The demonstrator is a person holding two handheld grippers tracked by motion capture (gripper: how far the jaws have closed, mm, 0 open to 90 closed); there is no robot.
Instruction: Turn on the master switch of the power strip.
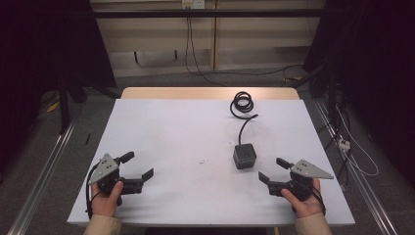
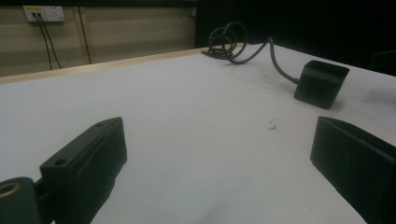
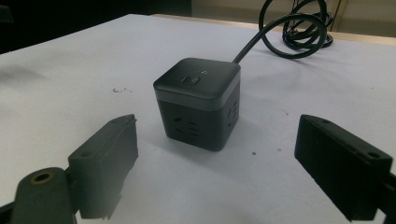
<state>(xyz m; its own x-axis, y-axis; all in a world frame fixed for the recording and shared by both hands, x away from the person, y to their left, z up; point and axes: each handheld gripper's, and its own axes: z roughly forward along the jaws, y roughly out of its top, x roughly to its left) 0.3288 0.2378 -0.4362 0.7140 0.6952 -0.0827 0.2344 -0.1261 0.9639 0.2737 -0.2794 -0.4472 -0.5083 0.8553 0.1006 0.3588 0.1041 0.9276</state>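
Both tongs, left (image 1: 138, 165) and right (image 1: 272, 169), gape released near the matte black socket cube (image 1: 244, 156).

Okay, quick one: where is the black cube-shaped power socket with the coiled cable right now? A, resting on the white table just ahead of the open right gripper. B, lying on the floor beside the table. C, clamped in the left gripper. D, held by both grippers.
A: the black cube-shaped power socket stands on the white table, untouched, just ahead of the right gripper, whose jaws are spread wide with nothing between them.
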